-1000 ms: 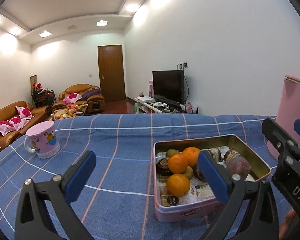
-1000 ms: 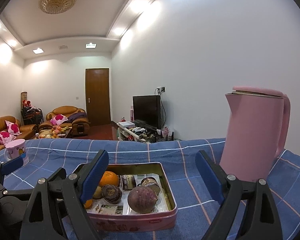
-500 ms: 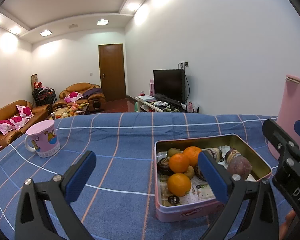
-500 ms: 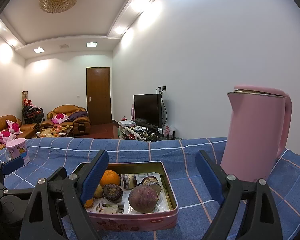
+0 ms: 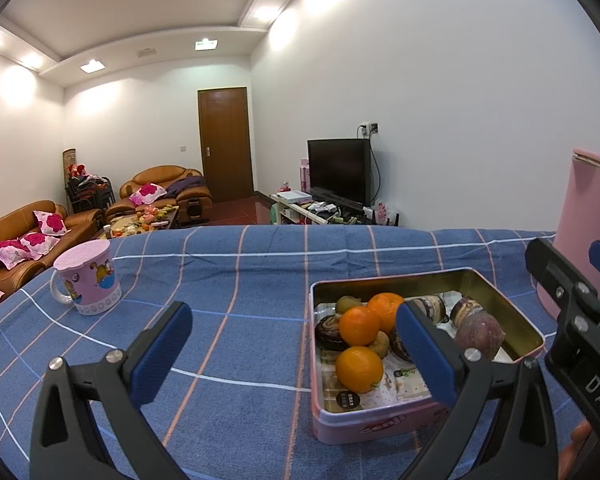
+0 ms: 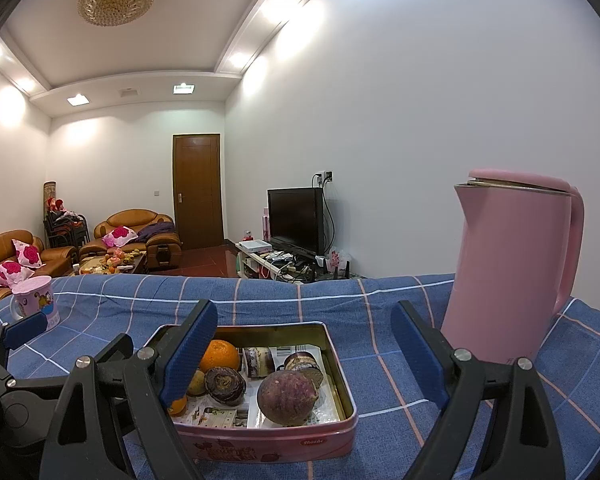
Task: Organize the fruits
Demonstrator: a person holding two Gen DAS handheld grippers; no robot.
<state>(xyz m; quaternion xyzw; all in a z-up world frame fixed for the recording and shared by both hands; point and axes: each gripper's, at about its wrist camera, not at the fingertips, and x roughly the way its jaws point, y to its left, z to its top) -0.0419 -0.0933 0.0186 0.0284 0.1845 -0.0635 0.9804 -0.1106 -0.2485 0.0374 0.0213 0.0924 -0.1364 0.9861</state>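
A: Where does the fruit lie?
B: In the open pink tin (image 5: 384, 420) on the blue checked desk (image 5: 228, 276): 3 oranges (image 5: 359, 325), a purple round fruit (image 6: 287, 397) and smaller dark pieces, all touching or just beside one another. The tin's long axis runs from the viewer away toward the far desk edge.

A: And relative to the tongs?
B: From the left tongs (image 5: 296, 350) the tin sits at about 3 o'clock, its near orange just beside the right pad. From the right tongs (image 6: 304, 354) it sits at 6 to 7 o'clock, low between the pads; the purple fruit is nearest this pair, so the right hand is judged better placed for it.

A: State of the tongs?
B: Both pairs stand wide apart and grip nothing.

A: Surroundings?
B: A pink kettle (image 6: 512, 264) at 2 o'clock of the tin; a pink mug (image 5: 88, 280) well apart at 10 o'clock.
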